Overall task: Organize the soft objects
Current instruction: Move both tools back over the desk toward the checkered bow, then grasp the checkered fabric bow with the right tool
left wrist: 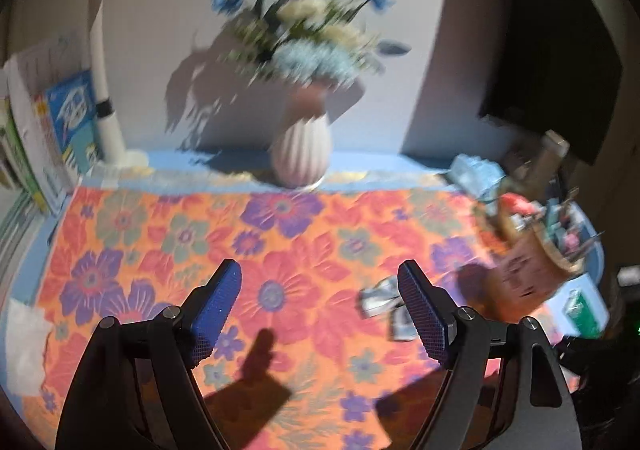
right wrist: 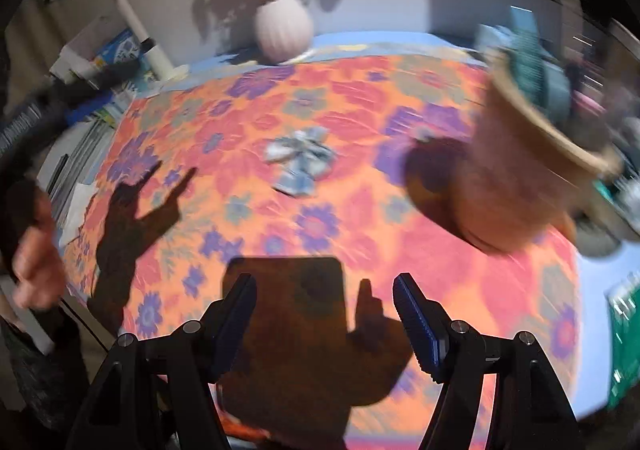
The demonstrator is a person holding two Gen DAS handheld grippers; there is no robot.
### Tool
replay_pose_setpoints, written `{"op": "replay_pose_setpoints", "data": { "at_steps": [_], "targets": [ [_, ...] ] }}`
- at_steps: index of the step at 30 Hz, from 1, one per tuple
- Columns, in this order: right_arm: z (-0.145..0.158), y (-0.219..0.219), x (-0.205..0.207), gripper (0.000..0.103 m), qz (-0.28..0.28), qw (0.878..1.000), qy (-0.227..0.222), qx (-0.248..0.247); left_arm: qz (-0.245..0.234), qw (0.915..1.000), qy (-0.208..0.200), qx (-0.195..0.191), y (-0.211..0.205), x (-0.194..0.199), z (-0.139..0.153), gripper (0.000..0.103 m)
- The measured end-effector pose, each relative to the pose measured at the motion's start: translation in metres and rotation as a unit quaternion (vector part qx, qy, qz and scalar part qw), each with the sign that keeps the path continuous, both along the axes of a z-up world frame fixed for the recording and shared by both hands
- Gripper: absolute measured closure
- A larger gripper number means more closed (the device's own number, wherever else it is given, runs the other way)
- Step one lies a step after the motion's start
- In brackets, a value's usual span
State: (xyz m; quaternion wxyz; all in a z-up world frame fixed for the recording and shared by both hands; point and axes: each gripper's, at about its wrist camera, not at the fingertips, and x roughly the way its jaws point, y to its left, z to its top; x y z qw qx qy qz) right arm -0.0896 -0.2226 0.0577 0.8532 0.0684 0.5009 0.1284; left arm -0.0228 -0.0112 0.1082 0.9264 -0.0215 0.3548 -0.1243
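A small blue-and-white fabric bow (right wrist: 301,161) lies alone on the orange floral cloth (right wrist: 248,121); in the left wrist view the bow (left wrist: 380,300) sits just behind my right fingertip. A brown basket (right wrist: 516,189) holding soft items stands at the right; it also shows in the left wrist view (left wrist: 528,270). My left gripper (left wrist: 320,298) is open and empty above the cloth. My right gripper (right wrist: 325,310) is open and empty, well short of the bow. Both views are motion-blurred.
A ribbed white vase (left wrist: 301,155) of blue and cream flowers stands at the back by the wall. A white lamp post (left wrist: 105,97) and upright books (left wrist: 60,129) are at the back left. A green packet (right wrist: 624,338) lies at the right edge.
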Motion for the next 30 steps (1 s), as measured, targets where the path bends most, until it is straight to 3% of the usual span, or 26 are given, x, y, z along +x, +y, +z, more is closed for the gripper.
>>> {"op": "replay_pose_setpoints", "data": {
  "at_steps": [5, 15, 20, 23, 30],
  "targets": [
    [-0.017, 0.019, 0.039, 0.034, -0.019, 1.0, -0.012, 0.009, 0.007, 0.9997, 0.009, 0.02, 0.004, 0.008, -0.042, 0.024],
    [-0.036, 0.027, 0.079, 0.034, -0.062, 0.997, -0.048, 0.015, 0.057, 0.998, 0.014, 0.023, 0.018, 0.022, -0.081, 0.024],
    [-0.045, 0.029, 0.08, 0.032, -0.072, 0.995, -0.064, 0.021, 0.047, 0.9979, 0.011, 0.043, 0.01, 0.02, -0.082, 0.018],
    [-0.045, 0.031, 0.08, 0.023, -0.07, 0.995, -0.07, 0.014, 0.044, 0.9982, 0.016, 0.038, 0.012, 0.022, -0.083, 0.016],
    [-0.047, 0.037, 0.084, 0.021, -0.072, 0.995, -0.069, -0.011, 0.051, 0.9981, 0.026, 0.024, 0.017, 0.026, -0.086, 0.016]
  ]
}}
